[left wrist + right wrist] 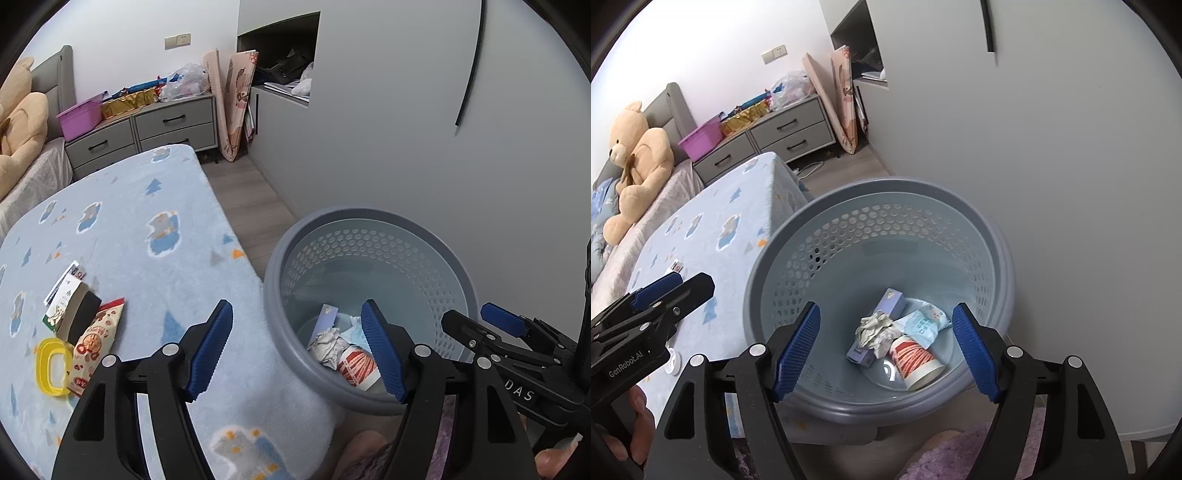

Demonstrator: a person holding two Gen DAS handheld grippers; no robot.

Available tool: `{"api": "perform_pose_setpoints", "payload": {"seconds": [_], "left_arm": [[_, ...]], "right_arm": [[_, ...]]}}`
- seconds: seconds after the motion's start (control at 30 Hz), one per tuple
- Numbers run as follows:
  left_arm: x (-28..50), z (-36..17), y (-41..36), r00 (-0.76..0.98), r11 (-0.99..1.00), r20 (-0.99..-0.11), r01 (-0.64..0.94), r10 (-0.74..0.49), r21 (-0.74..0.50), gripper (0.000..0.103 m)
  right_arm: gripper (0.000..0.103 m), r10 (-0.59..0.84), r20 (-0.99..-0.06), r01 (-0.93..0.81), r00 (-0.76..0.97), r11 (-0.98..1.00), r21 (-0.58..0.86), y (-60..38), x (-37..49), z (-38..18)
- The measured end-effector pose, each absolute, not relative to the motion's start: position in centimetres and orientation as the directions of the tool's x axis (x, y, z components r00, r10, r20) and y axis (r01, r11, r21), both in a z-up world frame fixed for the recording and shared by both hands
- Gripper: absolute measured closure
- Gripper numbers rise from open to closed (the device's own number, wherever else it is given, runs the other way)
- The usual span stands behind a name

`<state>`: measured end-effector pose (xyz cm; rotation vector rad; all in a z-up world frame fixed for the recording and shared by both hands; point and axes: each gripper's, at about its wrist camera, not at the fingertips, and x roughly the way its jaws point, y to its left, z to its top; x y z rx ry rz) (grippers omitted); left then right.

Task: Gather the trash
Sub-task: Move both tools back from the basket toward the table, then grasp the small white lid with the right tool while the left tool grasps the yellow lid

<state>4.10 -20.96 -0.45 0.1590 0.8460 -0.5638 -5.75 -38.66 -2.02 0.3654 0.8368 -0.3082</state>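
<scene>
A grey-blue perforated bin stands on the floor beside a table with a light blue blanket. Inside the bin lie a crumpled paper ball, a purple box, a light blue packet and a red-and-white paper cup. On the blanket lie a snack packet, a yellow tape ring and small cards and a black box. My left gripper is open and empty over the table edge and bin rim. My right gripper is open and empty above the bin.
A grey wardrobe wall stands right behind the bin. Grey drawers with a purple tub stand at the back. A teddy bear sits on the bed at left. A white cap lies on the blanket.
</scene>
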Motion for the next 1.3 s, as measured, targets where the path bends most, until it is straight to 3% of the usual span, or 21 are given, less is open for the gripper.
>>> {"api": "perform_pose_setpoints", "payload": {"seconds": [0.67, 1.3], "left_arm": [[4.2, -1.0, -9.9, 0.598, 0.92, -0.735, 0.381, -0.319, -0.09, 0.03], [4.2, -3.4, 3.5, 0.637, 0.985, -0.755, 0.161, -0.155, -0.066, 0.03]], "right_arm": [[0.014, -0.038, -0.775, 0.263, 0.631, 0.95, 0.168, -29.6, -3.8, -2.4], [0.01, 0.099, -0.788, 0.04, 0.608, 0.987, 0.155, -17.8, -0.3, -4.0]]}}
